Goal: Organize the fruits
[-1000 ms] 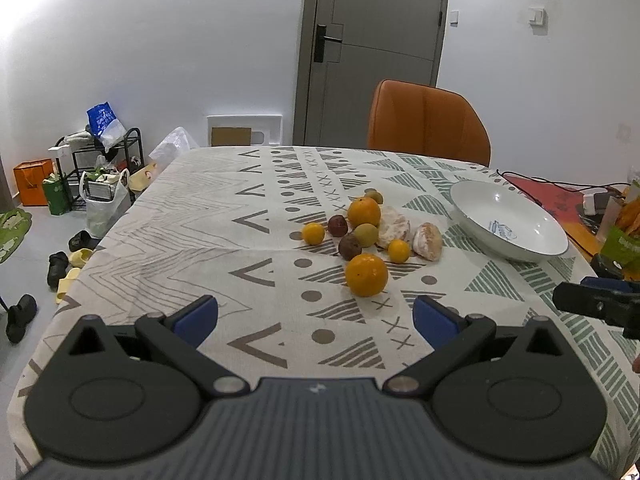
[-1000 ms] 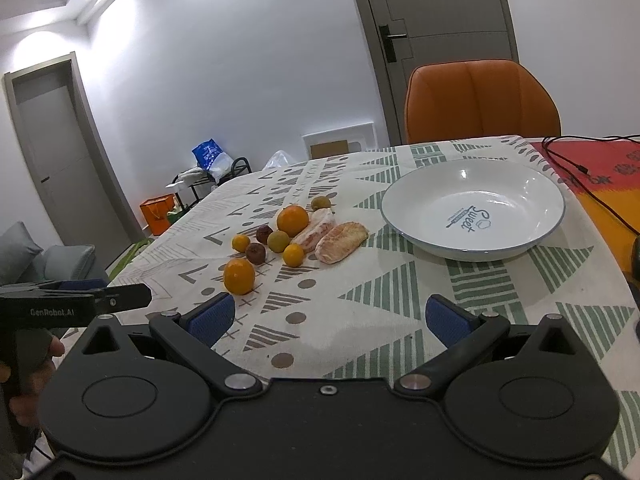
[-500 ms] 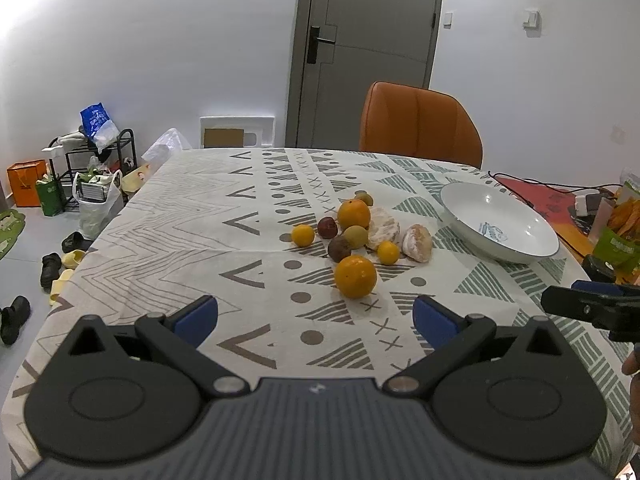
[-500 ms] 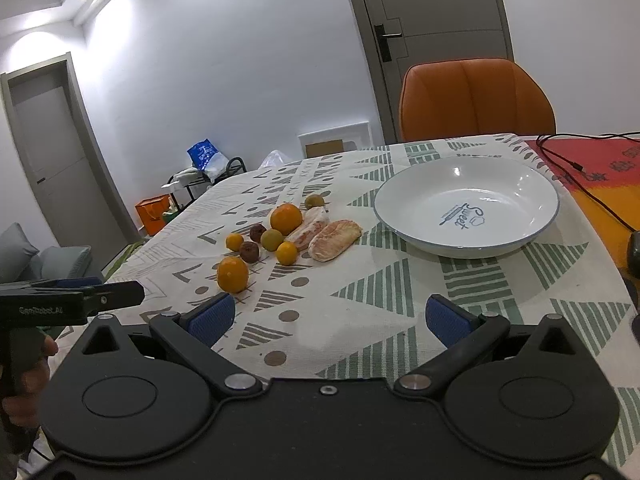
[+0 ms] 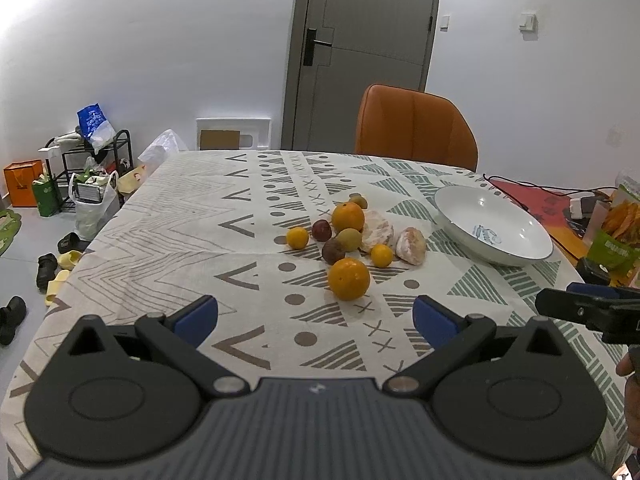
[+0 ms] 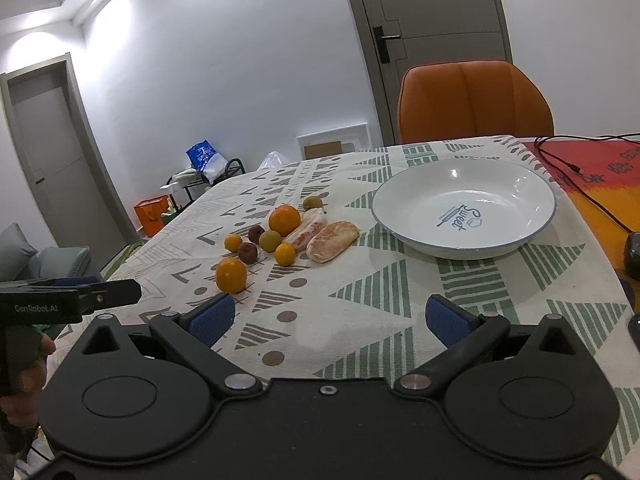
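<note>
While fruit (image 5: 349, 240) beside bowl (image 5: 460, 222) untouched, both hand-held grippers agape, empty.

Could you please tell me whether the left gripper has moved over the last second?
Yes. In its own view, the left gripper has backed slightly away: the bowl and door appear a bit smaller and farther than before.

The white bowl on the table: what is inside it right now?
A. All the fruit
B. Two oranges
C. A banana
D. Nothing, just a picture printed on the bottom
D. The white bowl holds no fruit, only a printed design on its bottom; the oranges and the other fruit all lie on the tablecloth to its left.
</note>
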{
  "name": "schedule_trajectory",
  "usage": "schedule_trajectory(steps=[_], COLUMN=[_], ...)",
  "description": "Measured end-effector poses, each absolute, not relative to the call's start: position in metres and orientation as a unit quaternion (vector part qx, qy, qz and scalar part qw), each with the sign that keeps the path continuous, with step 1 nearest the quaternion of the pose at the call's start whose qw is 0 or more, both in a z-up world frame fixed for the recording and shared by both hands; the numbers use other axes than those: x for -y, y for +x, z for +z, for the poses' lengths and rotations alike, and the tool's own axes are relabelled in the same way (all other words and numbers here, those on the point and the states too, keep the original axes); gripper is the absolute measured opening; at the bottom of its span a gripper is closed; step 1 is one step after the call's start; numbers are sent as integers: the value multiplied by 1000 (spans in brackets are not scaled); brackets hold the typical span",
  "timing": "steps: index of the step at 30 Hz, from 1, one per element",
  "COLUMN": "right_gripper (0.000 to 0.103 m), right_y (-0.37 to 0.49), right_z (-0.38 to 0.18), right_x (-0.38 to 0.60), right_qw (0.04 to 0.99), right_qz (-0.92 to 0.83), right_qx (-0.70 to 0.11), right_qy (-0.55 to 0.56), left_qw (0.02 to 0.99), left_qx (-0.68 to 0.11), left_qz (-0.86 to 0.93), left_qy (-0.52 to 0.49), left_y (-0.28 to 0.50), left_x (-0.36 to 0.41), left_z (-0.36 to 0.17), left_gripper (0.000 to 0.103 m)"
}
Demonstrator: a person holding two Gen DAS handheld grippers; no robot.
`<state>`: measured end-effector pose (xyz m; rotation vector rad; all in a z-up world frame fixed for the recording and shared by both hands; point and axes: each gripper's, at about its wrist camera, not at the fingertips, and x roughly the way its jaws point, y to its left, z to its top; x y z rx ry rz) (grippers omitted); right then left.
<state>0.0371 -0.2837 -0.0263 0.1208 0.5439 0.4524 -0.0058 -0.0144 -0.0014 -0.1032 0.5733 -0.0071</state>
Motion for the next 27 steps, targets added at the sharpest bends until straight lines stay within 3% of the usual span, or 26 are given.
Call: schedule_trajectory(steps=[27], right_gripper=[103], right_y=[57], right_z=[-35], right_x=[283], right_qw=[933], right_qz=[222], right_qx=[-280], right_qy=[50], left_qw=[956], left_qx=[-287], left_qz=[-29], left_qy=[-60], left_y=[18], left_x=[23], left_z=[-8], left_gripper=[103])
